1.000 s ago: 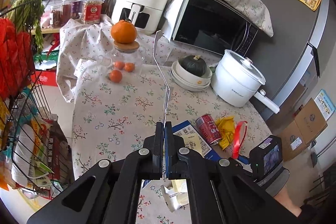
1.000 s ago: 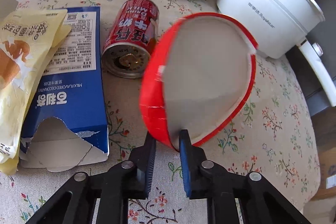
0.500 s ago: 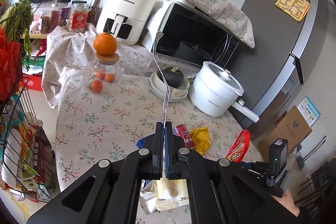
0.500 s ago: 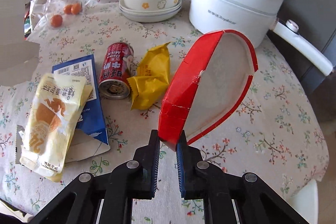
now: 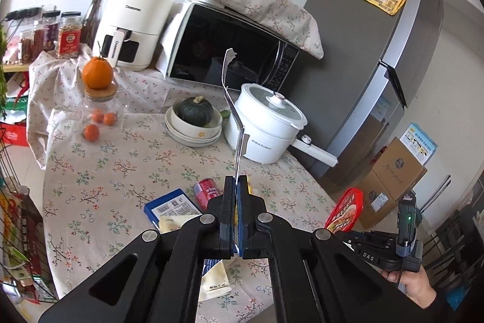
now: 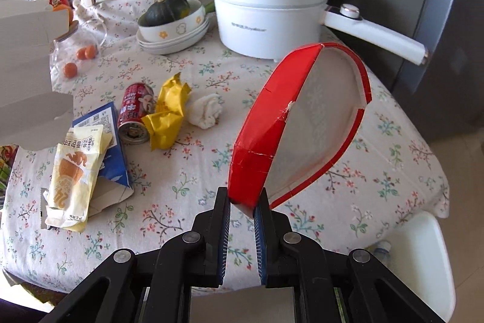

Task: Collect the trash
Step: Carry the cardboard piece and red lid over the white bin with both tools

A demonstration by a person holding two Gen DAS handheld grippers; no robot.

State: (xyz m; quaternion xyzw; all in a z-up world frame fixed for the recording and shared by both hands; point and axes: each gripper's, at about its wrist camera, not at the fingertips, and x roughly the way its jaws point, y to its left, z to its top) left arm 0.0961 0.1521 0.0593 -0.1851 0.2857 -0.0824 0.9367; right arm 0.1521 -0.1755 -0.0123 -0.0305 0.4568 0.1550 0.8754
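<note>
Mid-collection: right claw (image 6: 242,203) clamped on red lid (image 6: 298,123), lifted above the surface (image 6: 378,147); left claw (image 5: 235,186) pinching cardboard scrap (image 5: 234,123). Next, probably: carry both to a bin, none in view.

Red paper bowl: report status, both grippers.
Right gripper shut on red paper bowl, held above the floral tablecloth. Left gripper shut on torn grey cardboard sheet. Red drink can, yellow wrapper remain on table.
</note>
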